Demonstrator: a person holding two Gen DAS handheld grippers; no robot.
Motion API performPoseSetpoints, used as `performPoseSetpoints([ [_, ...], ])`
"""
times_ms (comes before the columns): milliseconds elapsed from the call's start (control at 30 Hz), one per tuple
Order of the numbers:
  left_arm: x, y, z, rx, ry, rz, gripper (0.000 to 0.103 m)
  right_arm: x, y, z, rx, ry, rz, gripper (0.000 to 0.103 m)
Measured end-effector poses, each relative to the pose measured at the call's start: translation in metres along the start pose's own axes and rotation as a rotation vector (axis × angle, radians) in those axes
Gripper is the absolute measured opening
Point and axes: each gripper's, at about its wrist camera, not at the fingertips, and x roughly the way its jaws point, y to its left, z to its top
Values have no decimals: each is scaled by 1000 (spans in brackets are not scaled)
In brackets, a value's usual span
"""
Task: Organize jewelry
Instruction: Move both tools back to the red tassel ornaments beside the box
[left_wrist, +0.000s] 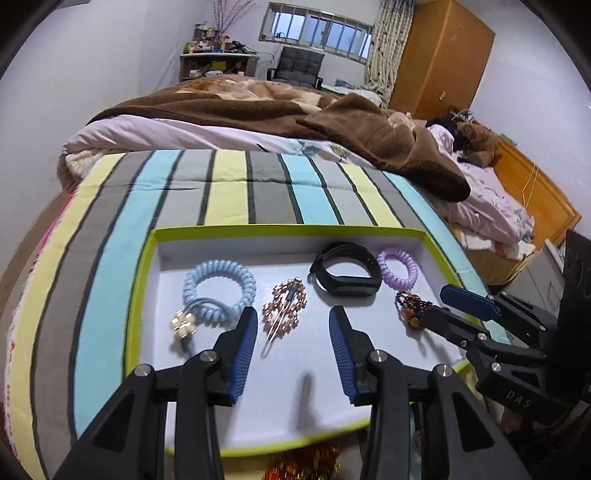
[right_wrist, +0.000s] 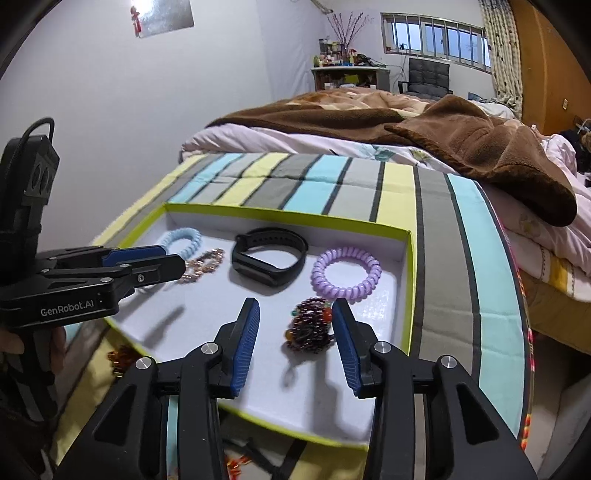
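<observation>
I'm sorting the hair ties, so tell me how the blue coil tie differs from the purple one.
The blue coil tie is pale blue; the purple coil tie is lilac. The blue one lies toward the tray's left side with a thin band and a cream bead charm on it; the purple one lies toward the right side, plain, beside the black wristband. Both are spiral plastic rings lying flat in the tray.
</observation>
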Motion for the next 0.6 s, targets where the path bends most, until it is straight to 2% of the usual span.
performPoseSetpoints([
  [367, -62, 16, -30, -39, -100, 30, 45, -52, 6, -24, 30, -59, 6, 42],
  [600, -78, 25, -64, -72, -100, 41, 46, -71, 9, -53, 61, -43, 29, 42],
])
